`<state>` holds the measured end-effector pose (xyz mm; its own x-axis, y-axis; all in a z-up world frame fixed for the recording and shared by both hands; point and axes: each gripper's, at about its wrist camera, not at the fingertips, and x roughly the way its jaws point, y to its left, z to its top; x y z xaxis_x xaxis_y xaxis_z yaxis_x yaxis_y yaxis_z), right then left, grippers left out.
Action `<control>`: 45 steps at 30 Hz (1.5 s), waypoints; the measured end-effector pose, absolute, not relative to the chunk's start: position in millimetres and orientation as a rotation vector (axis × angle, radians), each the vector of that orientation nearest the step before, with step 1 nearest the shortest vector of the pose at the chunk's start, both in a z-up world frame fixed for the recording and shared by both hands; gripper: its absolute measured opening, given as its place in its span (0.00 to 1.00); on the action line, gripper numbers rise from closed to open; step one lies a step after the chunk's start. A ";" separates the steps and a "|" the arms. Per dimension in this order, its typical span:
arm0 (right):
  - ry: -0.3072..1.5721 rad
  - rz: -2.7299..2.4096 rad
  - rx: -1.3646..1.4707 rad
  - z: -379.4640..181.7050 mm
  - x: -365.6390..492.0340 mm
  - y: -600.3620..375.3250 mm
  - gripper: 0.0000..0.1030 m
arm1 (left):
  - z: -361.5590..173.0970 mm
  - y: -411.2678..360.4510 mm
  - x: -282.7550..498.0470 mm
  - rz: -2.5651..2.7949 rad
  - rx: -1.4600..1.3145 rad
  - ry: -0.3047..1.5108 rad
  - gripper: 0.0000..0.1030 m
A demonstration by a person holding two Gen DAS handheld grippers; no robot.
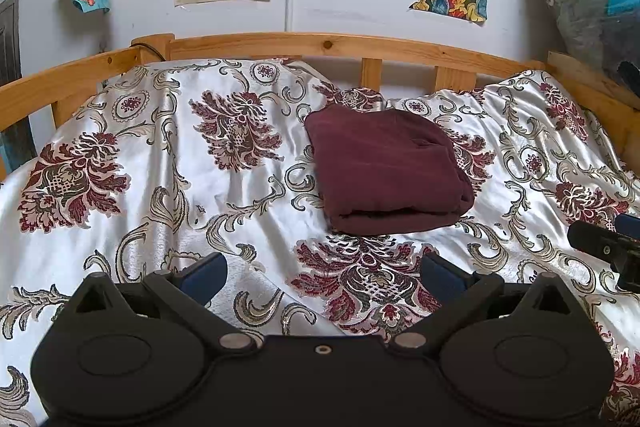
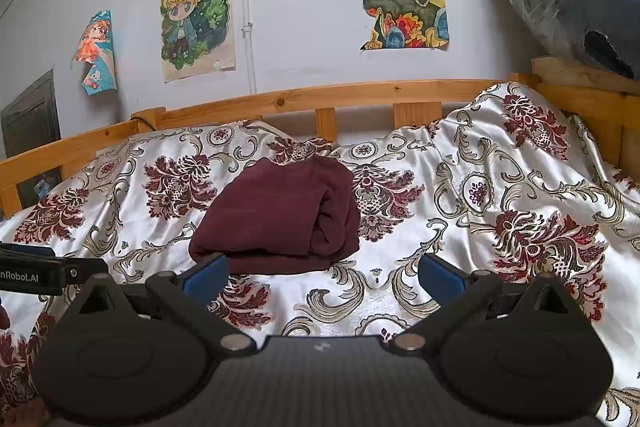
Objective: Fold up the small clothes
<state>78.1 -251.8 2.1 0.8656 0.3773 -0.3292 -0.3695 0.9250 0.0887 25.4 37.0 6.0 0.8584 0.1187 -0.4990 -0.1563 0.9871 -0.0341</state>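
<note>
Both the left claw (image 1: 323,277) and the right claw (image 2: 323,277) hang released and empty, the maroon garment (image 1: 386,171) lying folded on the bedspread (image 1: 160,187) just ahead of them, so this fold looks finished; next probably another garment.

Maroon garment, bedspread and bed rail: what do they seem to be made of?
Maroon garment: soft matte knit or fleece, probably; thick rounded folds, no sheen.
Bedspread: satin-like woven fabric; glossy highlights along creases, floral pattern looks woven, though it could be printed.
Bed rail: pale wood, likely varnished pine; knots and grain show.
</note>
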 end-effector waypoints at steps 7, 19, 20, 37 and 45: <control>0.350 0.391 0.023 2.4 78.4 -251.7 1.00 | 5.8 36.9 25.4 0.145 -0.074 0.519 0.99; 0.350 0.392 0.024 2.2 78.1 -251.7 1.00 | 5.9 37.3 25.5 0.145 -0.074 0.519 0.99; 0.351 0.391 0.024 2.3 78.1 -251.7 1.00 | 6.0 37.4 25.5 0.145 -0.075 0.519 0.99; 0.369 0.394 0.030 -3.8 76.9 -248.9 1.00 | 4.0 34.8 28.6 0.173 -0.048 0.566 0.99; 0.389 0.403 0.033 -4.6 77.2 -247.1 1.00 | 1.5 34.9 29.5 0.171 -0.038 0.578 0.99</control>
